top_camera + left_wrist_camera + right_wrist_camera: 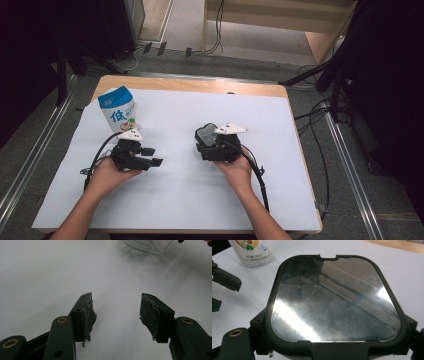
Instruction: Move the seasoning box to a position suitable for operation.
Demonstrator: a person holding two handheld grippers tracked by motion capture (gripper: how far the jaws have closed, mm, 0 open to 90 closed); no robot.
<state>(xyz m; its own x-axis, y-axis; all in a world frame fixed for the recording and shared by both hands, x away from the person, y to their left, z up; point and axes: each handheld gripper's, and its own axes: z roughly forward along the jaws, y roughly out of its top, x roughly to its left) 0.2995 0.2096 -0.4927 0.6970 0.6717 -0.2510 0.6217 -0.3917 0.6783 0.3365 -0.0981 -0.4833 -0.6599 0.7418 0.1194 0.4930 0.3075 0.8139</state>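
My right gripper [207, 142] is shut on a clear glass box [206, 134] with a black-rimmed lid, holding it just above the white sheet near the table's middle. In the right gripper view the shiny lid [334, 302] sits between the two jaws, which press on its black rim at both sides. The box's clear glass corner [150, 245] shows at the top of the left gripper view. My left gripper [152, 156] [116, 312] rests low over the sheet, to the left of the box, open with nothing between its worn pads [87, 315].
A blue and white milk carton [119, 111] [252, 251] stands upright at the sheet's back left, just behind the left hand. The white sheet [190, 200] covers most of the wooden table [200, 85]. Cables trail from both grippers.
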